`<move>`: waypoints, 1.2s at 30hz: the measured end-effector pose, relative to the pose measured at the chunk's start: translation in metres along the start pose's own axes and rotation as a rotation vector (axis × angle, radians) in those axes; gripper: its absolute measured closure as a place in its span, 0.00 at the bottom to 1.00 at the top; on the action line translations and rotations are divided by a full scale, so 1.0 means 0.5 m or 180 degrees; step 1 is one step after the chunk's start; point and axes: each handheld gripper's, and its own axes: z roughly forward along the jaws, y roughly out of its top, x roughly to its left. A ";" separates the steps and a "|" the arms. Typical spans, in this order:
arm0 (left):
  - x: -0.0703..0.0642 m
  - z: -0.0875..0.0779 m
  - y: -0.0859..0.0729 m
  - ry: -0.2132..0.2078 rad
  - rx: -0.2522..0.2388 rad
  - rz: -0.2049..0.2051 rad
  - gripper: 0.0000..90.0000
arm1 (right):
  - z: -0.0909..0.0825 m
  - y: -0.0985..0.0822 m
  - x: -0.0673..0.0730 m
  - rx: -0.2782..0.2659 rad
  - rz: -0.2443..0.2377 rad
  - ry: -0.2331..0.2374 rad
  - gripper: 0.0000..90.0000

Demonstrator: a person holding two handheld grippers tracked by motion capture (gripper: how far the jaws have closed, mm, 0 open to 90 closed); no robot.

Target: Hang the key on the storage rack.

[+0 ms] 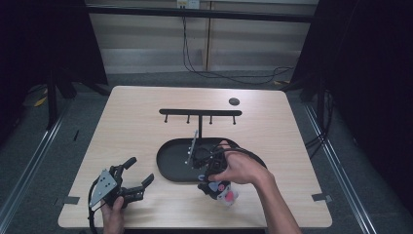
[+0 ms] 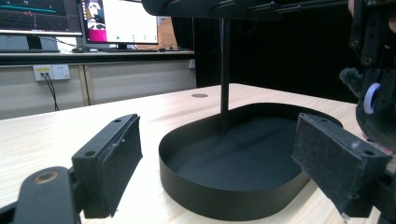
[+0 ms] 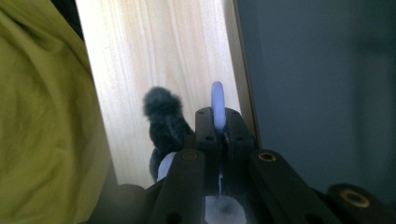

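- Right gripper (image 1: 213, 185), held in the person's right hand (image 1: 242, 168) at the near edge of the black tray, has its jaws pressed together on a pale blue ring (image 3: 218, 111); in the right gripper view the ring stands edge-on between the two black jaws.
- Hanging from that ring is a small plush keychain toy (image 1: 223, 191), dark grey and fuzzy with a white and pink part, dangling over the bench (image 1: 146, 105) just in front of the tray's near rim.
- Left gripper (image 1: 138, 175) sits in the person's left hand (image 1: 113, 214) near the front left corner of the bench, its jaws spread wide with nothing between them; its padded fingers (image 2: 109, 161) frame the tray in the left gripper view.
- Black oval tray (image 1: 170, 163) lies on the bench between the two grippers and slightly beyond them, with a thin black post (image 2: 225, 70) rising from it.
- Farther back, the post carries a black crossbar (image 1: 199, 112) with four small hooks hanging under it.
- Beyond the crossbar, a small dark round disc (image 1: 234, 101) lies flat on the bench near the far edge.
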 end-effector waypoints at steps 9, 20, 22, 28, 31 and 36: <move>-0.001 0.000 0.000 0.0012 -0.0003 -0.0016 0.17 | -0.035 -0.002 -0.006 -0.0052 -0.0015 -0.0054 0.97; -0.001 0.000 0.000 0.0011 -0.0001 -0.0014 0.17 | -0.071 0.014 -0.003 -0.0038 -0.0062 -0.0070 0.97; -0.001 0.000 0.000 0.0012 -0.0003 -0.0015 0.17 | -0.079 0.020 -0.004 -0.0046 -0.0071 -0.0081 0.97; -0.001 0.000 0.000 0.0013 -0.0007 -0.0019 0.17 | -0.097 0.032 -0.014 -0.0107 -0.0096 -0.0115 0.97; 0.000 0.000 0.000 0.0003 -0.0005 -0.0009 0.17 | -0.102 0.043 -0.015 -0.0088 -0.0106 -0.0088 0.97; -0.001 0.000 0.000 0.0011 -0.0001 -0.0013 0.17 | -0.115 0.052 -0.025 -0.0127 -0.0168 -0.0092 0.97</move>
